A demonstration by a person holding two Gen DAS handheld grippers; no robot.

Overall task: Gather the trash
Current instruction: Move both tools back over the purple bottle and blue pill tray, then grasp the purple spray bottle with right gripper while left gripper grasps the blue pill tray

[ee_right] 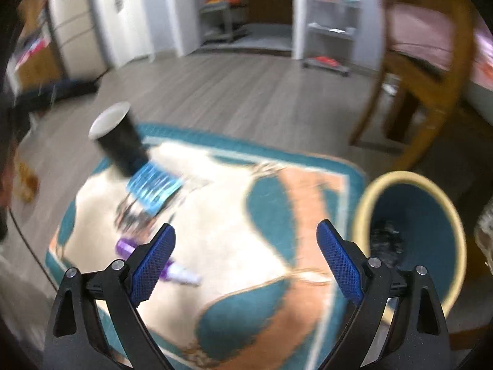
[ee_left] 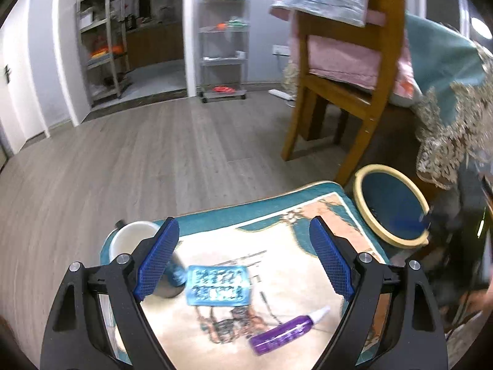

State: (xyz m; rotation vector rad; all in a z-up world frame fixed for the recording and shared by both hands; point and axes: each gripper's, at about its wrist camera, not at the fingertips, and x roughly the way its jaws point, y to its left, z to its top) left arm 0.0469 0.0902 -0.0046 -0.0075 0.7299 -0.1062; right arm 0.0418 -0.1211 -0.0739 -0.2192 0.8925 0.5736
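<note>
Left gripper: black frame, blue mesh-textured pads, jaws spread wide, nothing between them. It hangs above a teal-bordered cream patterned mat. Just past the left pad stands a dark cylindrical paper cup with white inside, upright. Touching the cup's base lies a flat blue printed foil packet. Nearer the camera, a purple plastic tube with a white nozzle lies on its side, nozzle pointing toward the right pad.

Right gripper: same build, blue pads wide apart, empty. This view is motion-blurred. The purple tube is partly hidden behind the left pad; cup and packet sit farther out on the mat.

A round teal waste bin with cream rim stands off the mat's right edge, dark clump inside, too blurred to identify. Beyond: grey wood-plank floor, a wooden chair with pink cushion.
</note>
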